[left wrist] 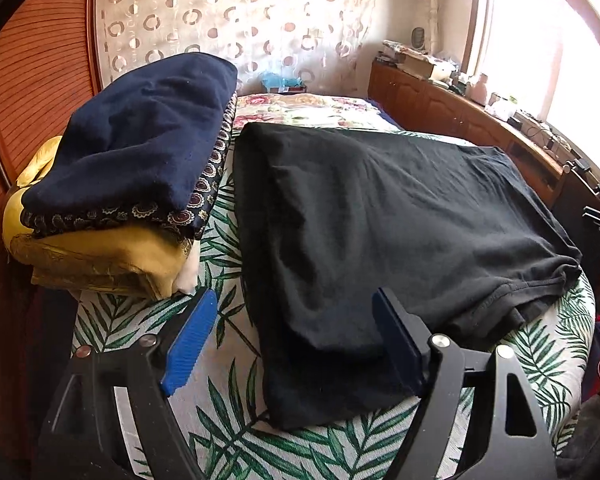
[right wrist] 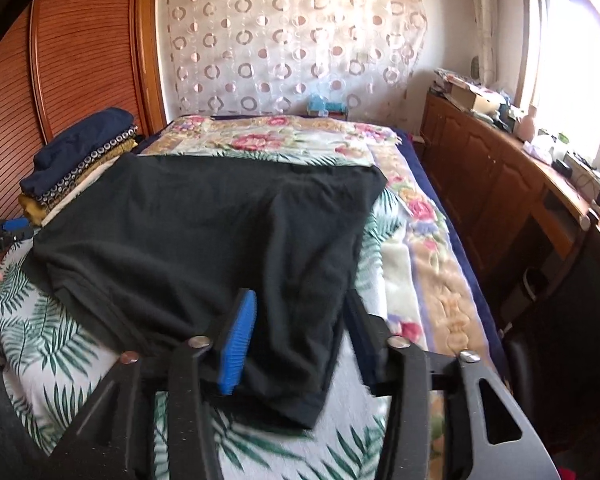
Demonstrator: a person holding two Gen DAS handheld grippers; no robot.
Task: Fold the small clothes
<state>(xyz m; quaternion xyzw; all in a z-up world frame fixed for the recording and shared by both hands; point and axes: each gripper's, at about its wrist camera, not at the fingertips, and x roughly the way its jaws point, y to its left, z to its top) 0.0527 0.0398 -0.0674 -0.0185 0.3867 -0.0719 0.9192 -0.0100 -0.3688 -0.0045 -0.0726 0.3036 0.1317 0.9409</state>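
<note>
Left wrist view: the left gripper (left wrist: 292,340) stands open, its pads clear of the black shirt (left wrist: 400,216), which lies flat across centre frame on the leaf-print bedspread (left wrist: 228,432). It looks light, limp, prone to slip

Right wrist view: the right gripper (right wrist: 300,344) is open over the shirt's lower-centre corner; pinch both layers at the hem

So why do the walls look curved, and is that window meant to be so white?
Fisheye lenses bend the edges in both views. The window is overexposed in both. The right wrist view is slightly blurred near the black garment; the left wrist view is sharper.
</note>
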